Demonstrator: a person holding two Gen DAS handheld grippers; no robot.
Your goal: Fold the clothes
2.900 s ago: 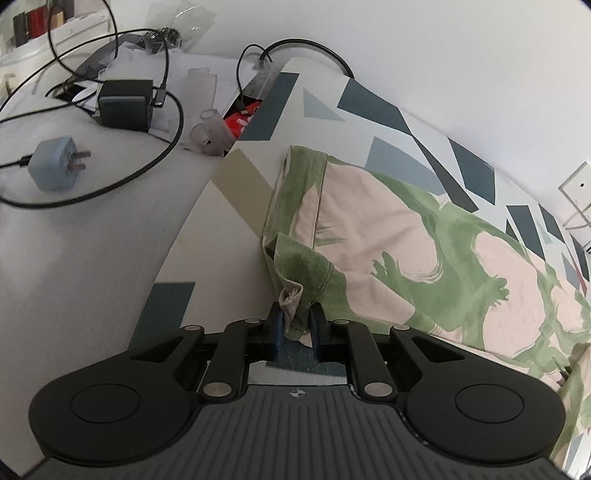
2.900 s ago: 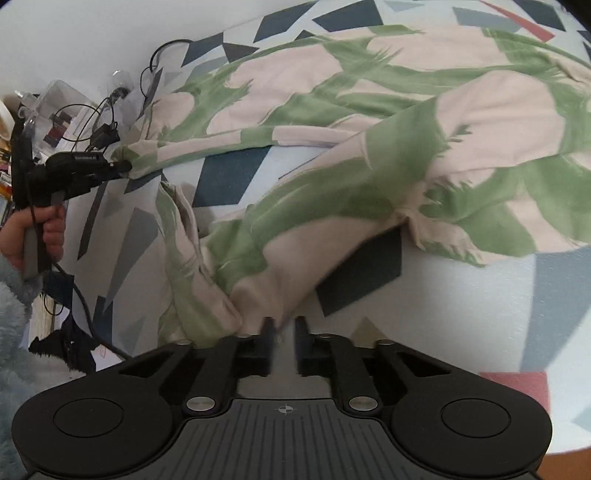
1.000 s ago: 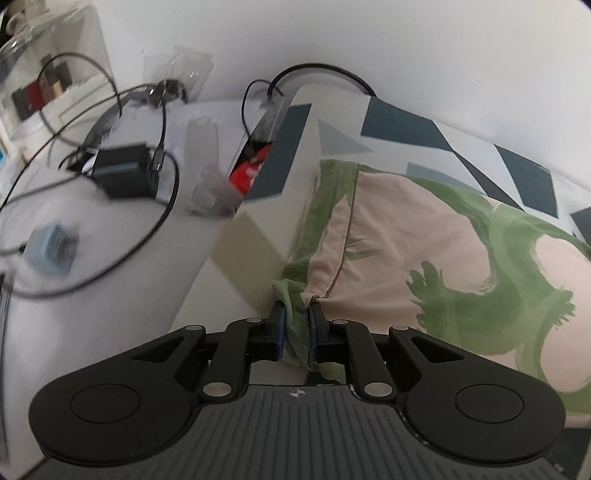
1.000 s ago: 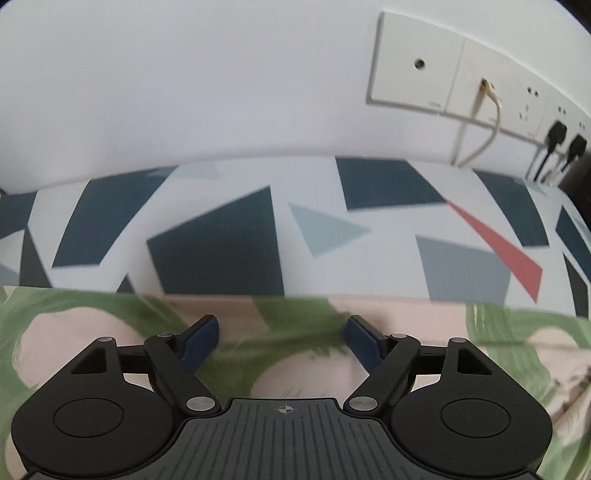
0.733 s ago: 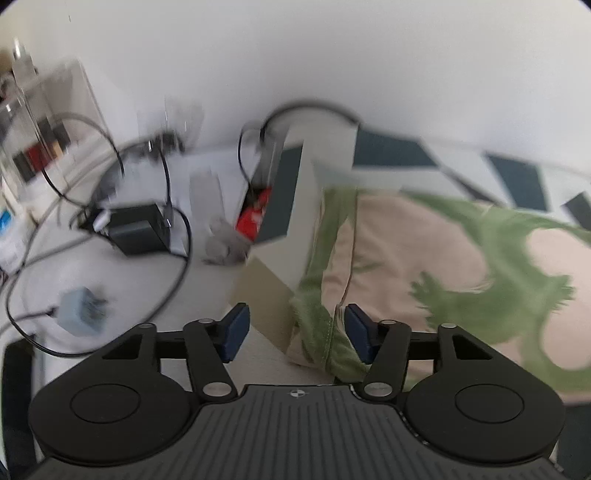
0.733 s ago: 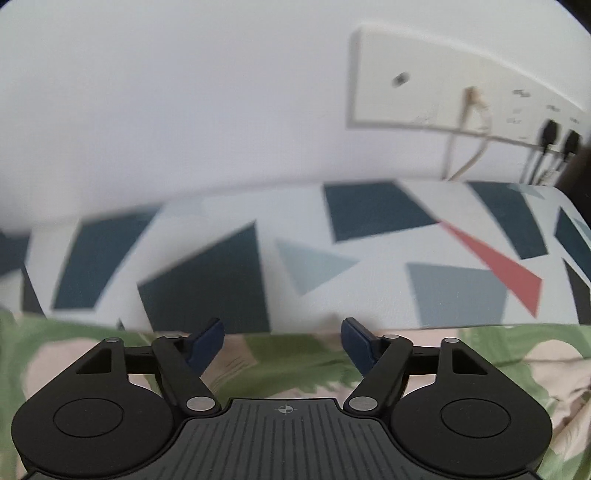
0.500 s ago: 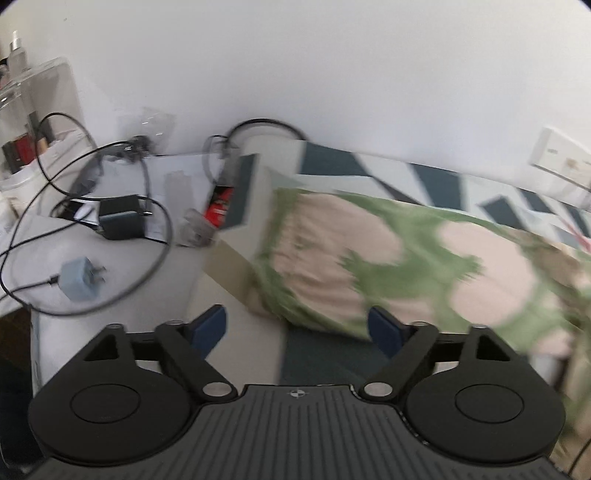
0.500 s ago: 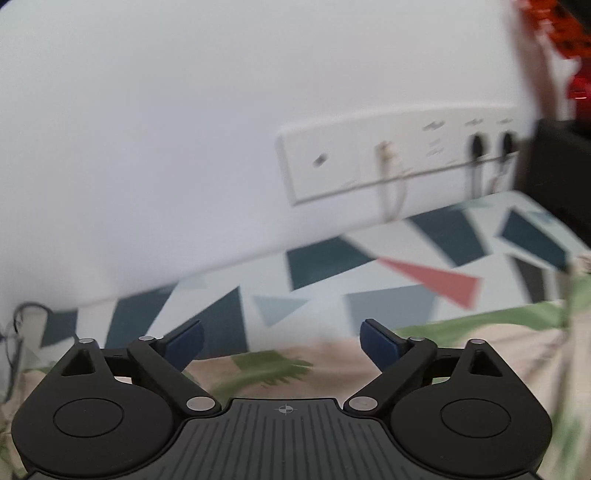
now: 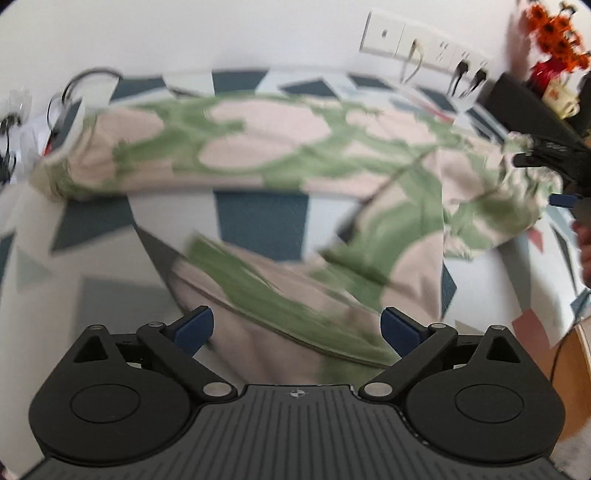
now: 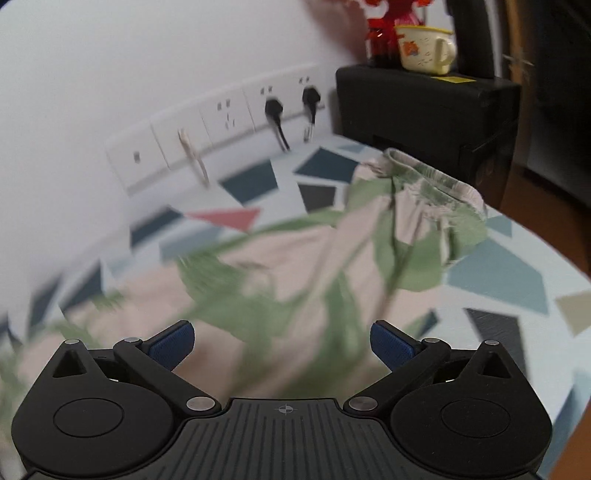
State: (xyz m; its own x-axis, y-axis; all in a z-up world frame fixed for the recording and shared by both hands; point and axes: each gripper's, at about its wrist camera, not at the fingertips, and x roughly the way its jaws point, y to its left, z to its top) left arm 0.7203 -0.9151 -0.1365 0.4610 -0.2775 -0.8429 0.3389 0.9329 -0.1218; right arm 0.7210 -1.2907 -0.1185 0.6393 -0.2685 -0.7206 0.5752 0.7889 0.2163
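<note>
A pink and green patterned pair of trousers (image 9: pixel 280 147) lies spread on the table's geometric cloth (image 9: pixel 258 221). One leg runs along the far side and the other comes toward my left gripper (image 9: pixel 297 326). That gripper hovers over the near leg, its jaws opening wide, the pads clear of the fabric. In the right wrist view the elastic waistband (image 10: pixel 436 184) lies bunched near the table's right edge. My right gripper (image 10: pixel 282 342) hangs above the blurred trousers (image 10: pixel 332 258), jaws opening, gripping nothing. Its fingers (image 9: pixel 535 158) show at the right edge of the left wrist view.
Wall sockets with two plugs (image 10: pixel 273 110) run behind the table. A black box (image 10: pixel 424 107) with a mug (image 10: pixel 424 51) and red flowers (image 9: pixel 554 29) stands at the right end. Cables (image 9: pixel 74 85) lie at the far left. The cloth (image 10: pixel 498 273) ends close on the right.
My left gripper let go of the leg hem, opened wide and drew back, its view swinging right over the trousers. My right gripper opened further and swung right toward the waistband.
</note>
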